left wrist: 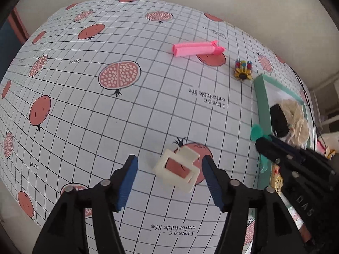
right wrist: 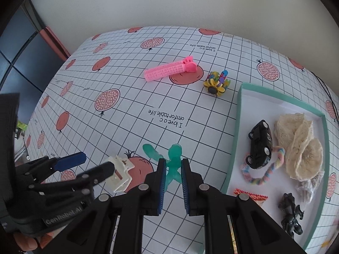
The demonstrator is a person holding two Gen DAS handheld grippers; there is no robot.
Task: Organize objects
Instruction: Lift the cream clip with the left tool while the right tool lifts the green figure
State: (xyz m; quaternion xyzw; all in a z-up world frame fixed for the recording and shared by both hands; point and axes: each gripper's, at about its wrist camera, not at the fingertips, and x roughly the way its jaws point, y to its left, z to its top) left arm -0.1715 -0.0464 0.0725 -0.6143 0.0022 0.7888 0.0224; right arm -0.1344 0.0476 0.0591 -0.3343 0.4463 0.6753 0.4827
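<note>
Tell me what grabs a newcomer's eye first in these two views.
The translucent green figure pinched in the right tool, just left of the mint-rimmed tray. Next, the cream claw hair clip lying on a pomegranate print between the open left tool's blue pads. Farther back, a bright pink hair roller clip lies beside a sunflower clip.

2 black plastic grippers, left gripper [left wrist: 169, 182] and right gripper [right wrist: 172, 185], each with 2 ribbed blue pads [left wrist: 127, 182] on angular black fingers, round silver screws at the joints, white raised lettering along the black side housings
</note>
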